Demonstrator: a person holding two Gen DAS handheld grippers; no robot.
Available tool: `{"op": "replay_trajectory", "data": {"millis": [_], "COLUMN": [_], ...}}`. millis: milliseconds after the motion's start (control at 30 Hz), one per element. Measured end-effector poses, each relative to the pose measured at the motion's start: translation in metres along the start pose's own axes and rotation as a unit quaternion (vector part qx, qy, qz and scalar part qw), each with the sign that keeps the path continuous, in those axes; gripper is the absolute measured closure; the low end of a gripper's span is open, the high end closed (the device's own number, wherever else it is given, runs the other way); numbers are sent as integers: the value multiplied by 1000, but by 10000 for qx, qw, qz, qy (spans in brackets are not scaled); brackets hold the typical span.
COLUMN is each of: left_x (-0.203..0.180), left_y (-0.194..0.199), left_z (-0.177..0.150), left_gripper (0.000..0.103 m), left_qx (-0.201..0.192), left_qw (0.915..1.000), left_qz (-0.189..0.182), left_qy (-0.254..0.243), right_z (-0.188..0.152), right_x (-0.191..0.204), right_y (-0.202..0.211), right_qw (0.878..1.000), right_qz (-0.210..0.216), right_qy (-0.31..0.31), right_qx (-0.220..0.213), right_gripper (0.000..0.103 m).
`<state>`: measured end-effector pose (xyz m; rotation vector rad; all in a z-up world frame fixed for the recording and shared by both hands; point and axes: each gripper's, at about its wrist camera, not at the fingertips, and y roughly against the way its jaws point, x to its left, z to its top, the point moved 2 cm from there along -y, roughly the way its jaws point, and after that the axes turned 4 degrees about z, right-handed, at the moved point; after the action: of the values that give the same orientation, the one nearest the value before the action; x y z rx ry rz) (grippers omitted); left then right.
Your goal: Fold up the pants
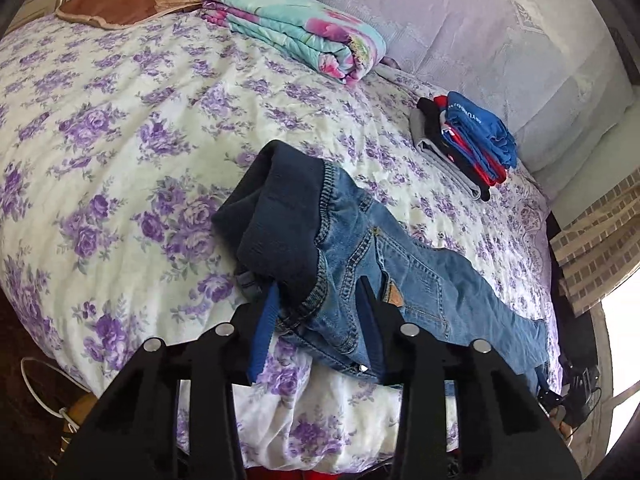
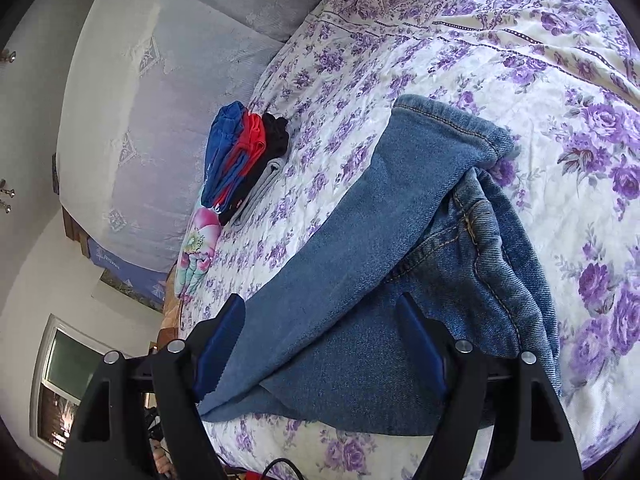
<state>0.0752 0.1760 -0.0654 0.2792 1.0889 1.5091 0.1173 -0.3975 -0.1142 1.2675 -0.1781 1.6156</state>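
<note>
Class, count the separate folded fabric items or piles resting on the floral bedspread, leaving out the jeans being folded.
2. A folded turquoise and pink floral blanket lies near the headboard; a stack of folded blue, red, black and grey clothes sits along the bed's far side. Others may lie out of view.

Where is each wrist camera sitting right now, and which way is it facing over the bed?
Left wrist: on the left gripper, angled down at the jeans by their dark waistband, across the flowered bedspread; only its own two fingers show, straddling the waistband.
Right wrist: on the right gripper, angled down over the leg end of the jeans; its fingers stand wide, one on each side of the denim.
Shared: jeans, bedspread, the stack of folded clothes and the folded blanket.
</note>
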Motion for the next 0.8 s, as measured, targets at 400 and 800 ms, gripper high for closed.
{"op": "replay_trajectory", "data": {"millis": [400, 800], "left_x": [-5, -26], "left_y": [14, 10], "left_z": [12, 31], "left_gripper": [82, 82], "left_qx": [-264, -341], "left_qw": [9987, 9983], "left_qz": [-428, -467], "left_qy": [110, -84], "right_z": [4, 6], "right_x": [-20, -29], "right_y": [7, 13], "right_qw": [9988, 9962], "right_qz": [128, 130], "right_qy": [-407, -862], "right_qx": [-251, -68], "right_gripper": [83, 70]}}
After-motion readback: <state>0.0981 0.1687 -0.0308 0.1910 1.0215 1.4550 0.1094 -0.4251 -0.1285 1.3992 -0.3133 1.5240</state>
